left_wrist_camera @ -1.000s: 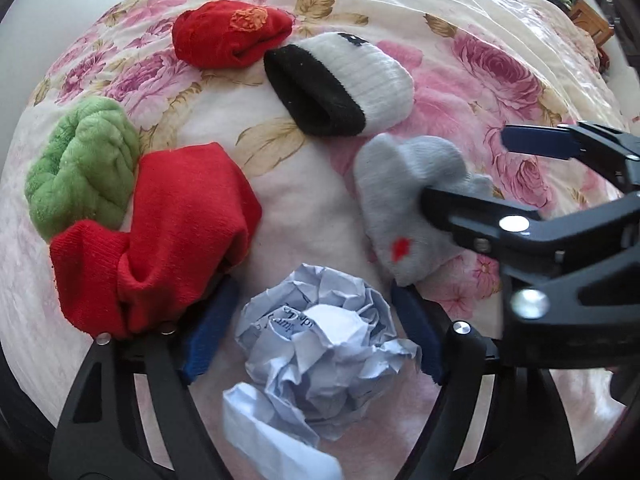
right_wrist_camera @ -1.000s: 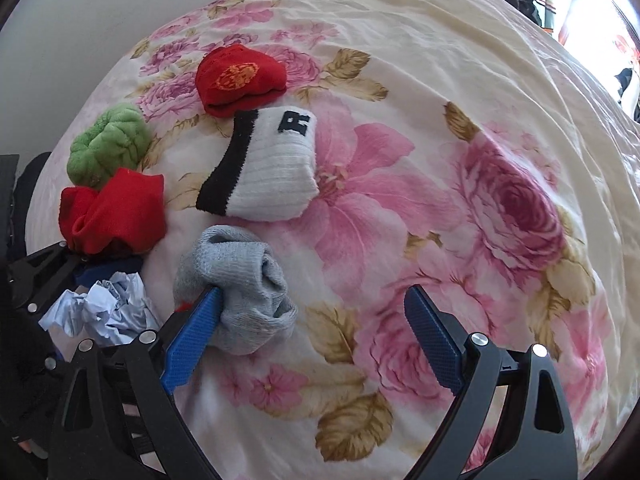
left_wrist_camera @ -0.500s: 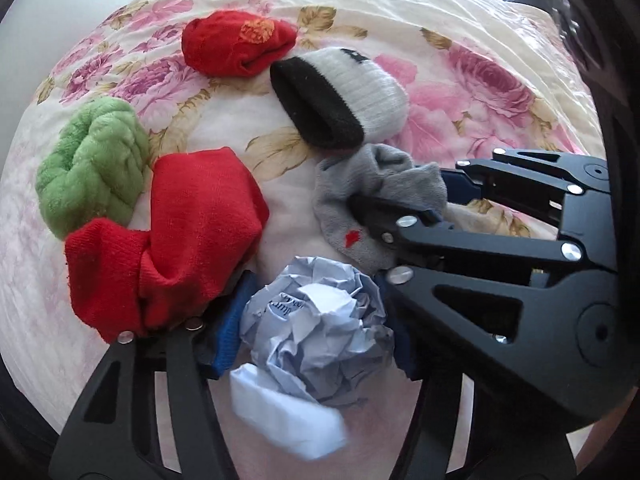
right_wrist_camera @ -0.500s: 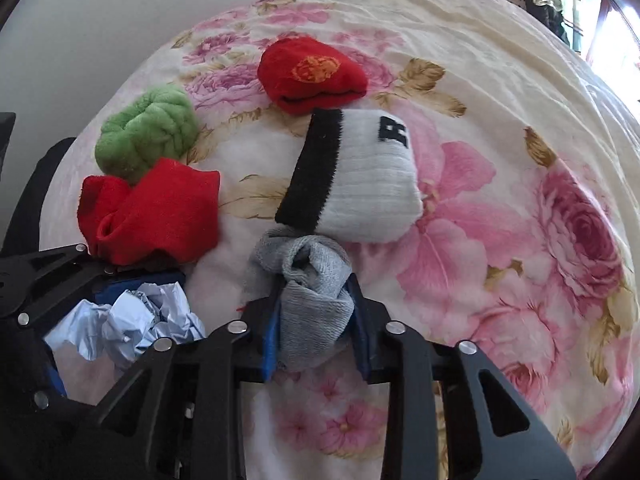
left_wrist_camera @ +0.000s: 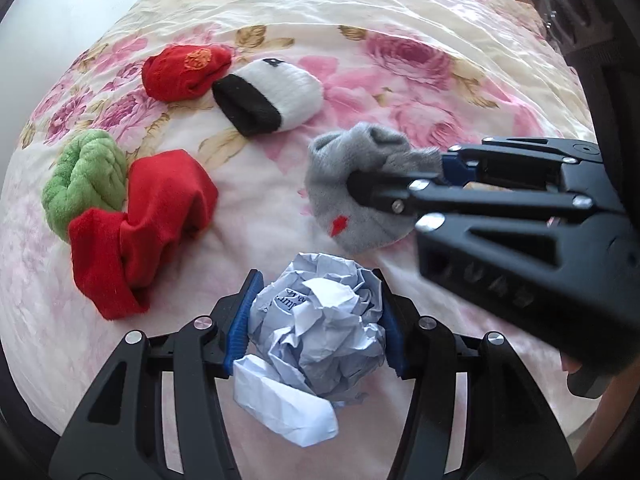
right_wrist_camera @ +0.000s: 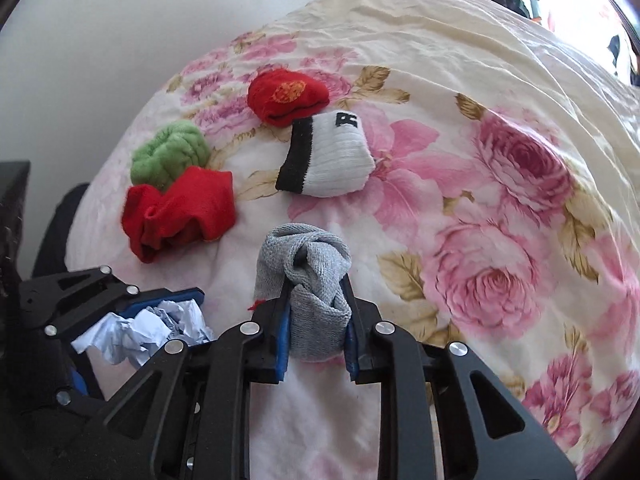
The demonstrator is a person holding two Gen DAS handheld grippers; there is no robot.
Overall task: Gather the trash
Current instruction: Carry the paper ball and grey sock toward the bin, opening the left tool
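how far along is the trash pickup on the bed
Nothing looks put away yet; no bin is in view. In hand: the left gripper, jaws just closing, pinches the crumpled paper ball, and the right gripper is shut on the grey sock. Left on the floral bedsheet: two red socks, a green one and a black-and-white one.

Daylight floods in from the far top right of both my views, blowing out the cream floral bedsheet (left_wrist_camera: 400, 8) there. Everything nearer stays evenly lit and sharp, with soft shadows; fisheye bending darkens the corners.
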